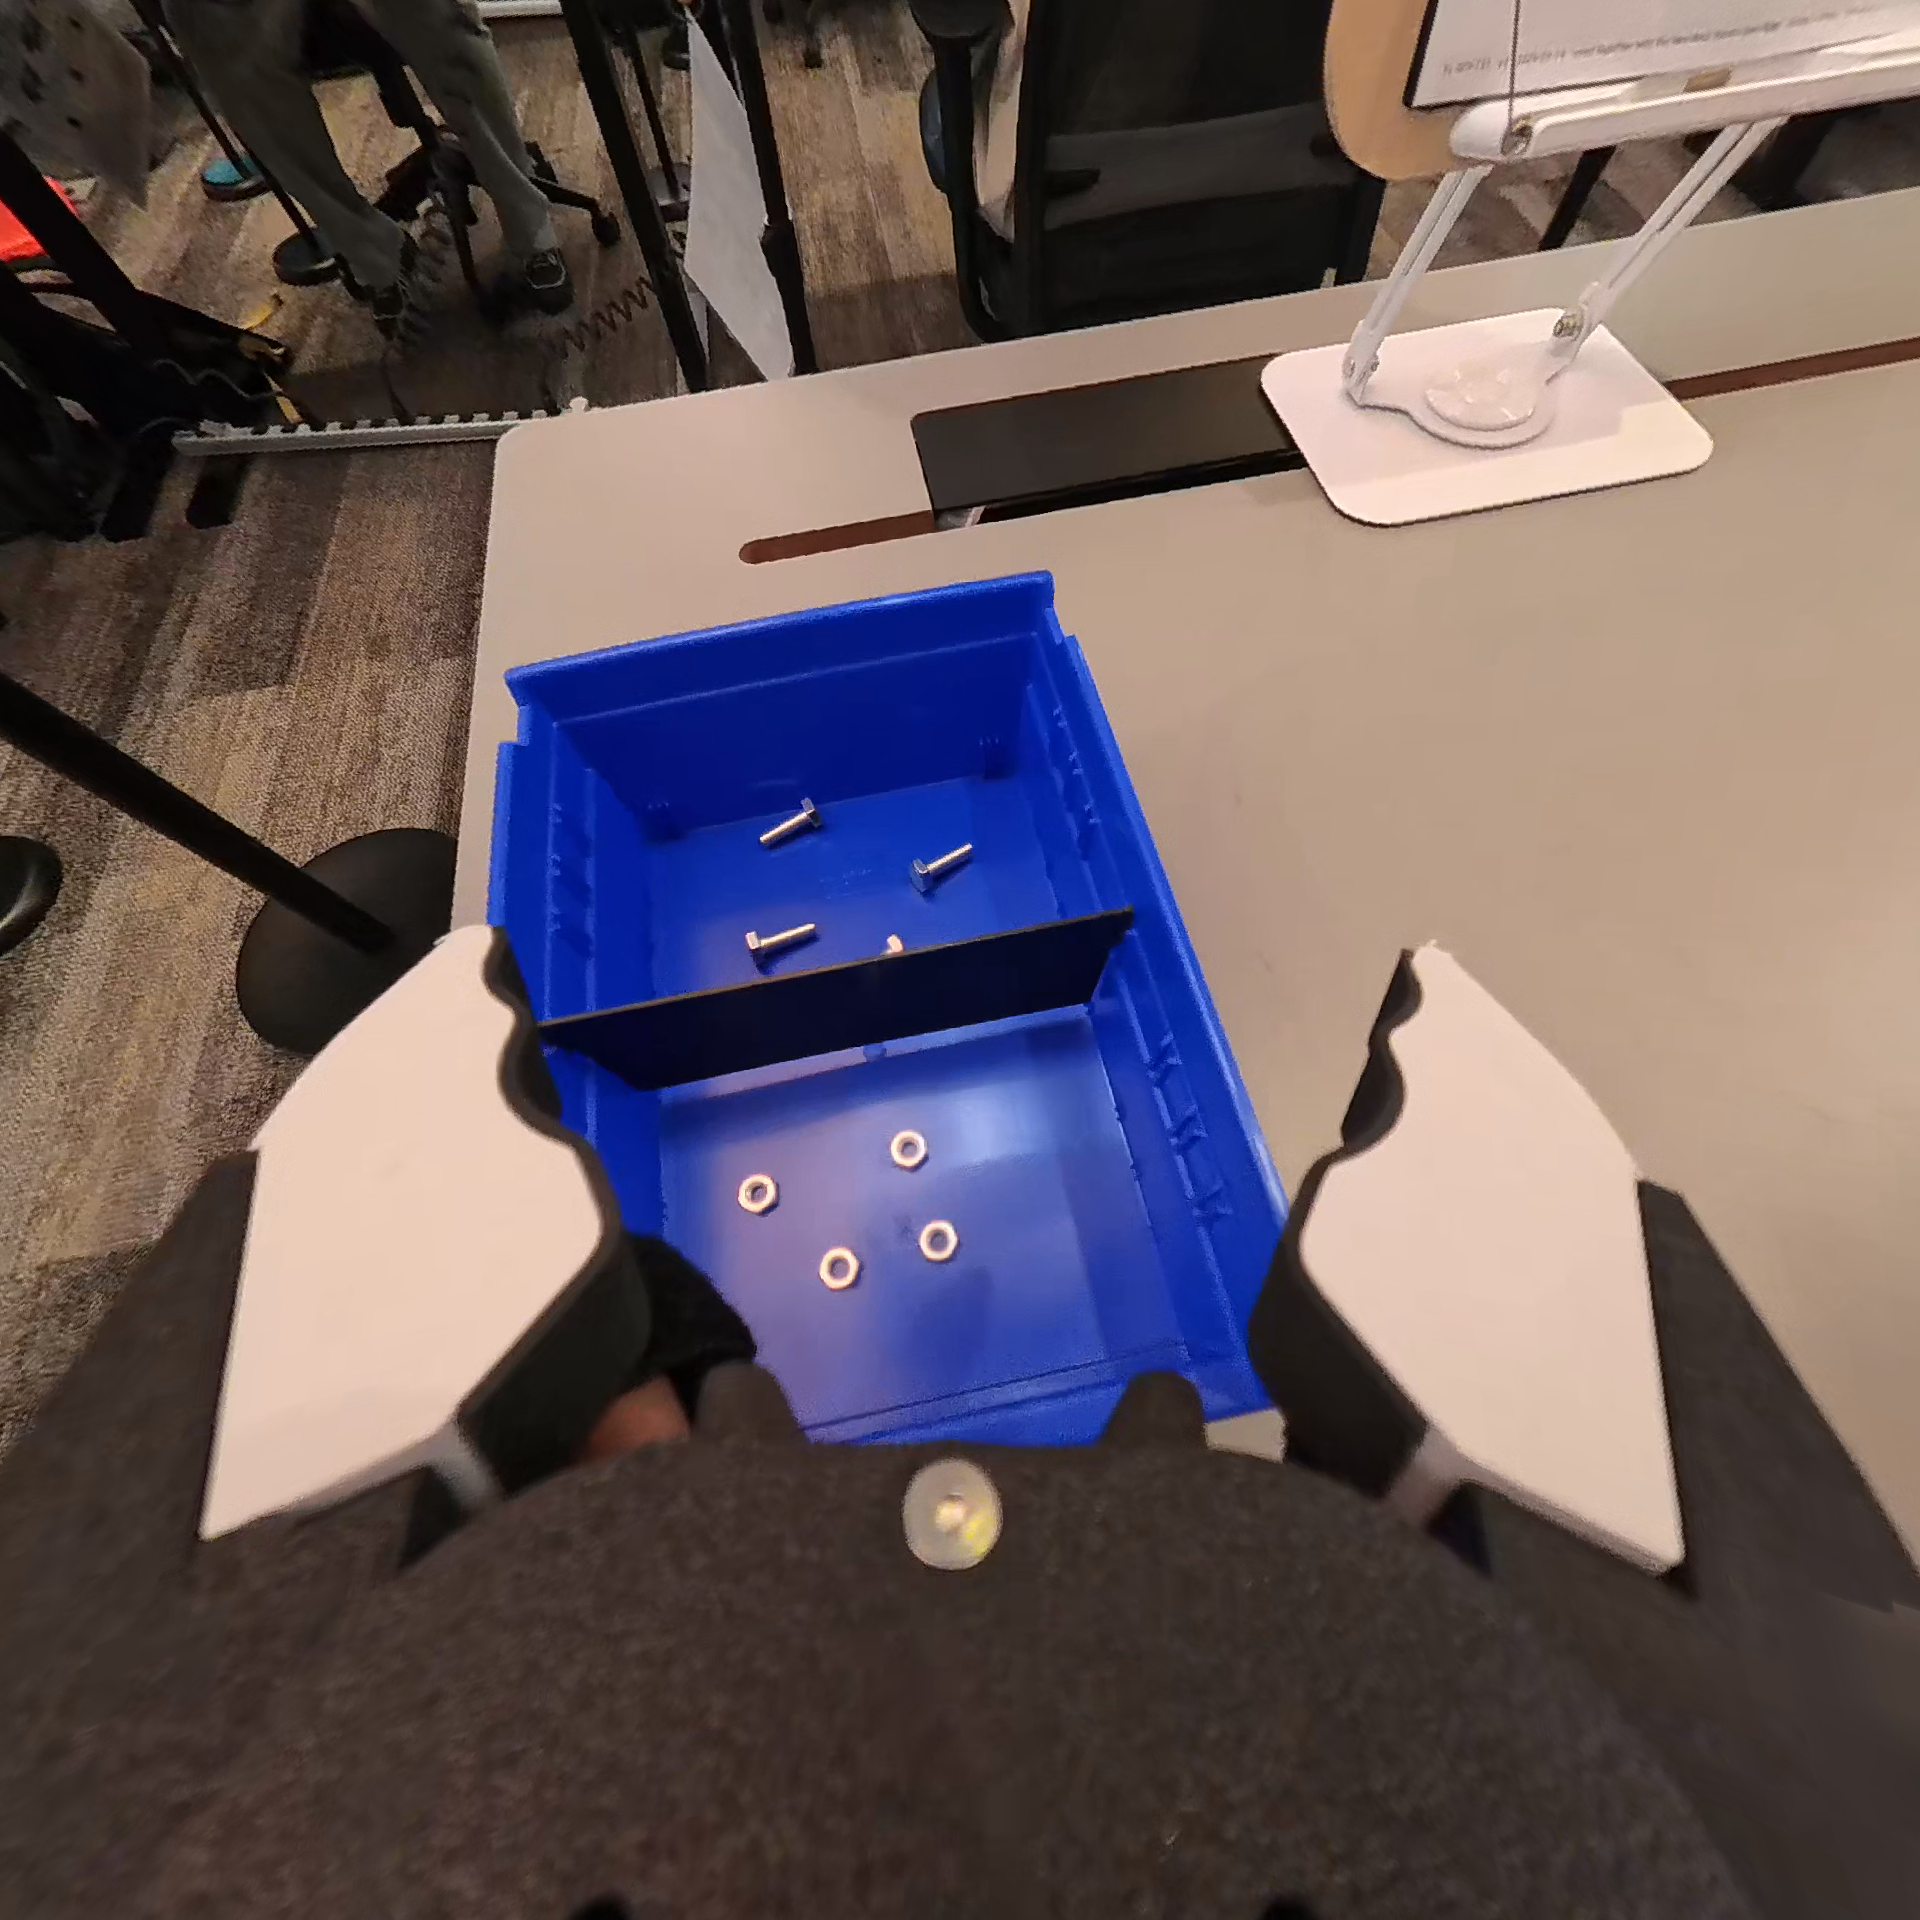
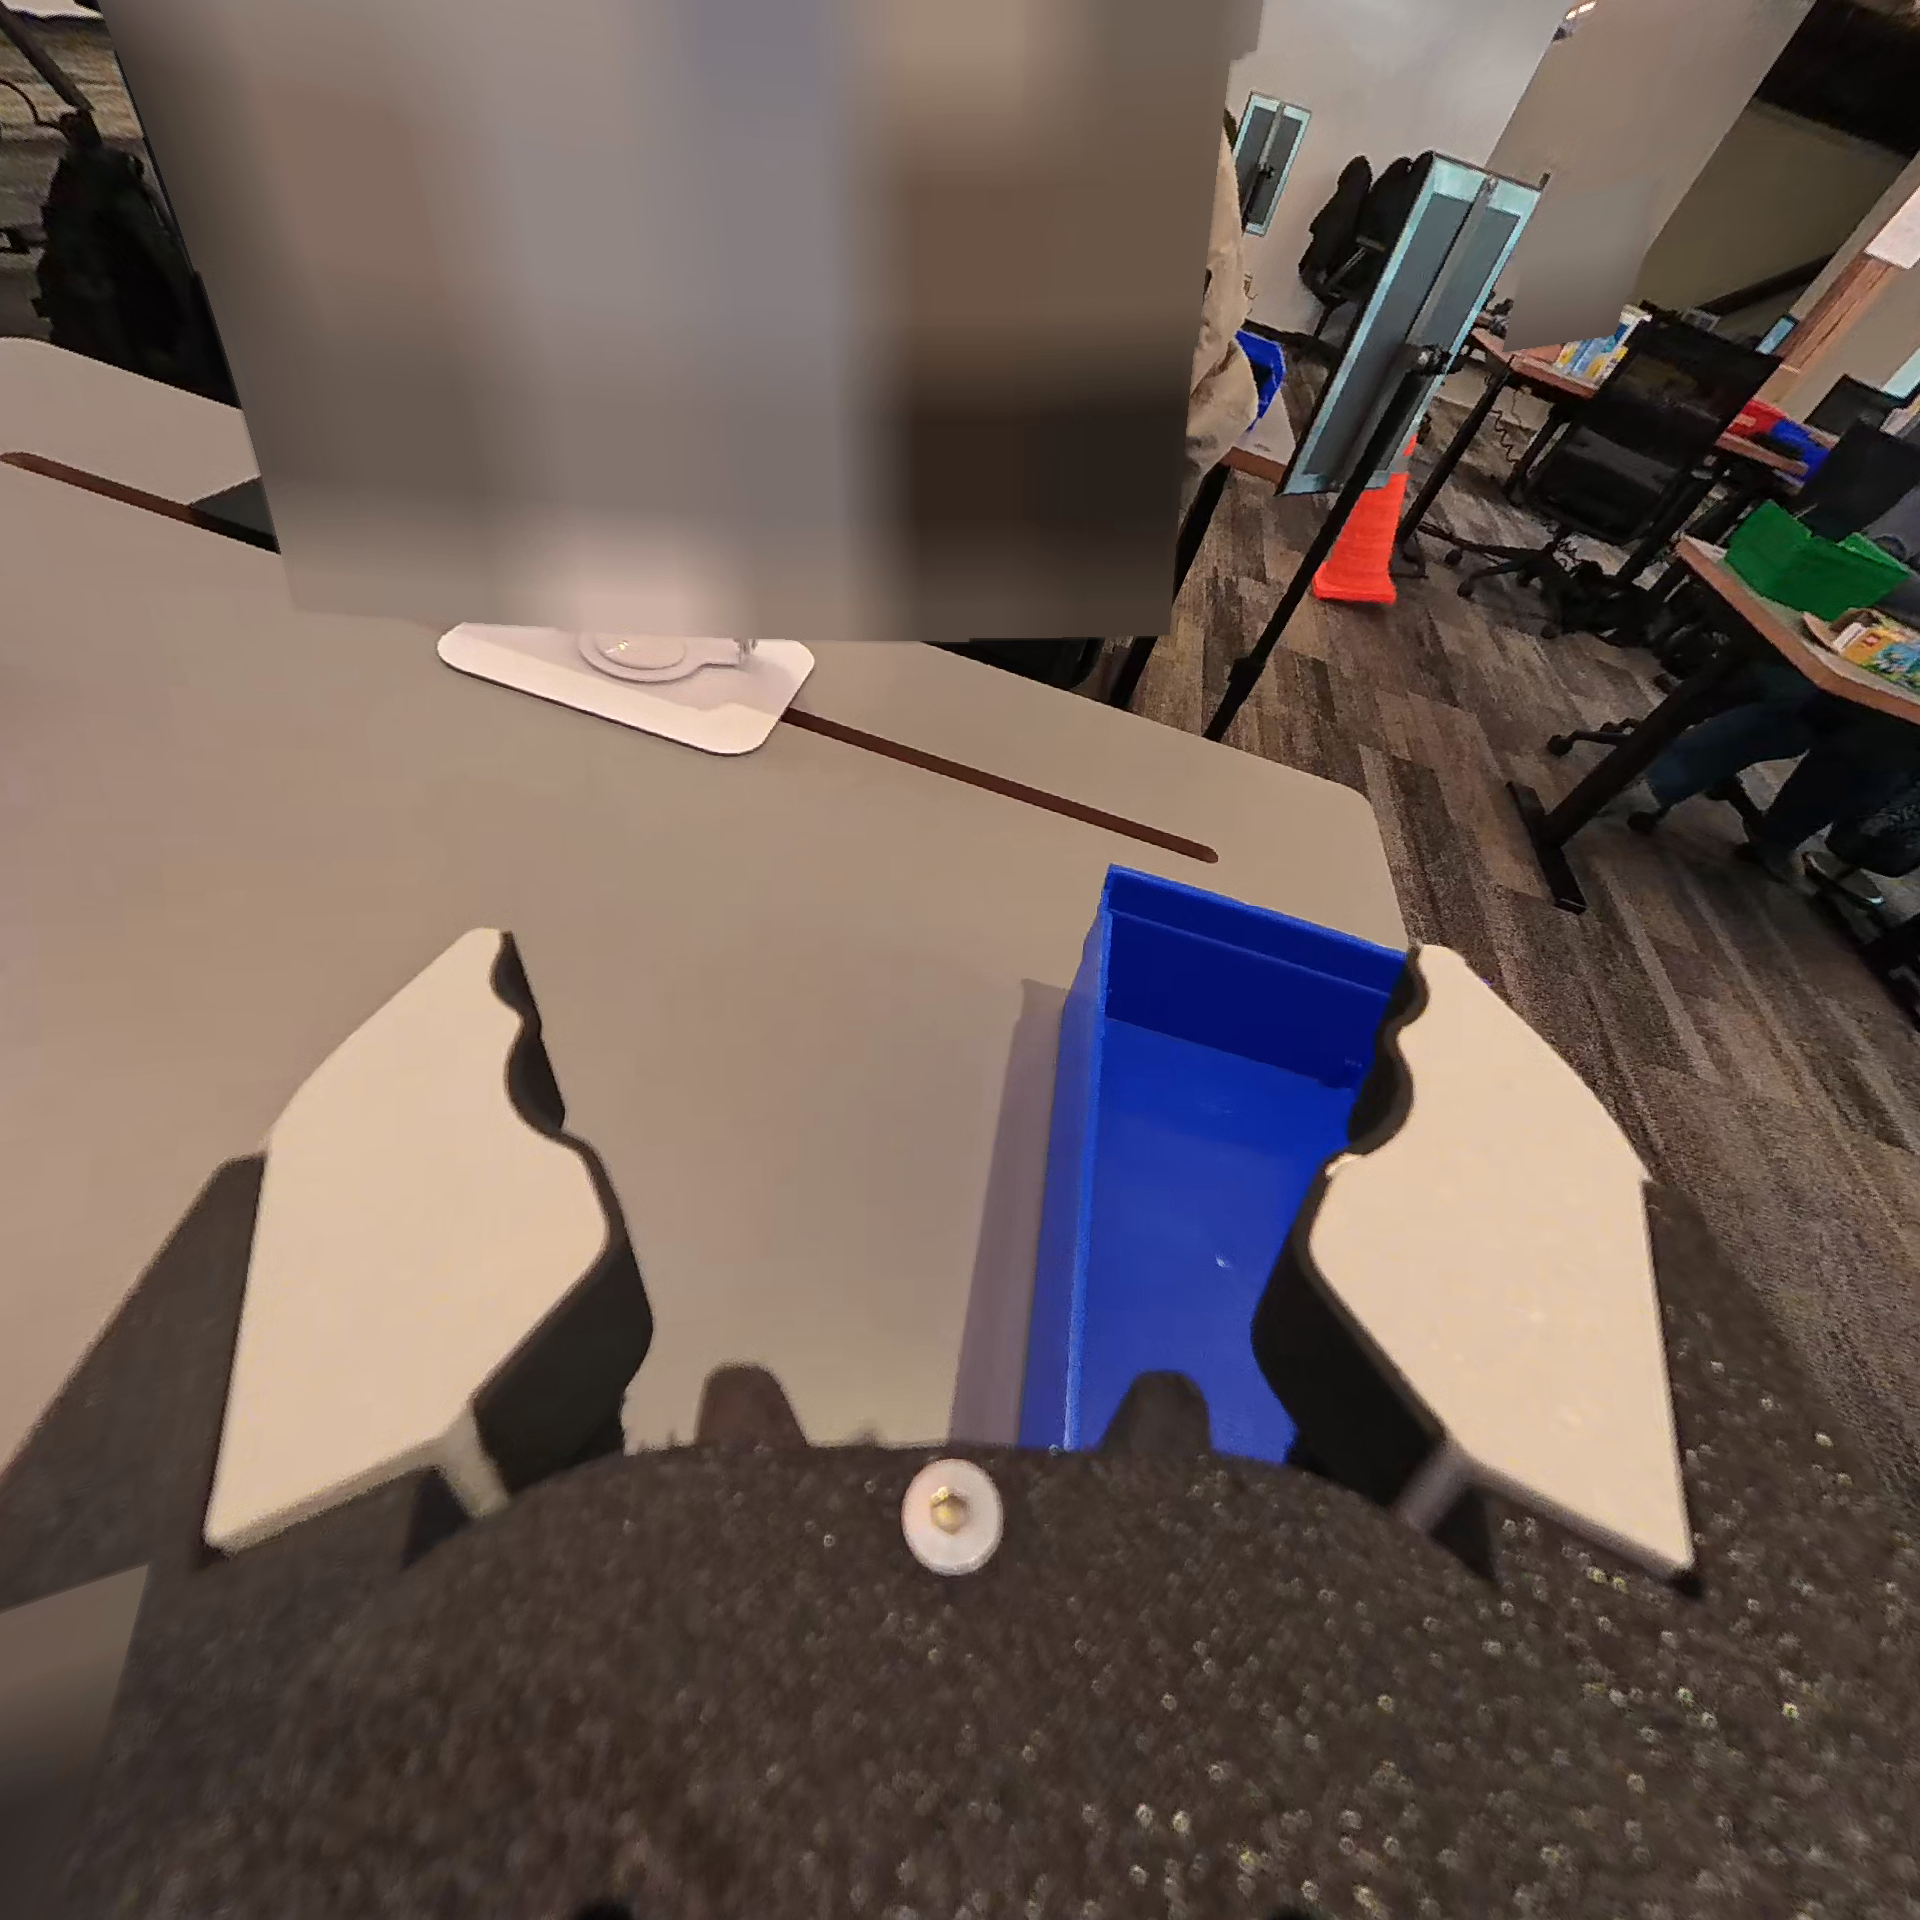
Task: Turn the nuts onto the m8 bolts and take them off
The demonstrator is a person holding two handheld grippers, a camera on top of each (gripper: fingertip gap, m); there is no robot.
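In the left wrist view a blue bin (image 1: 1164, 997) stands on the grey table, split by a black divider (image 1: 831, 1003). Several silver bolts (image 1: 940, 864) lie in the far compartment. Several silver nuts (image 1: 909, 1148) lie flat in the near compartment. My left gripper (image 1: 951, 982) is open and empty, held above the bin, its fingers astride it. In the right wrist view my right gripper (image 2: 956, 966) is open and empty above the table. A blue bin (image 2: 1174, 1195) lies at its right, partly behind the right finger; no bolts or nuts show in that view.
A white stand base (image 1: 1486, 426) sits at the back of the table and also shows in the right wrist view (image 2: 634, 675). A black panel (image 1: 1101, 447) and a brown slot (image 1: 831, 540) run behind the bin. The table's left edge (image 1: 478, 727) is close beside the bin. Chairs, poles and other desks stand around.
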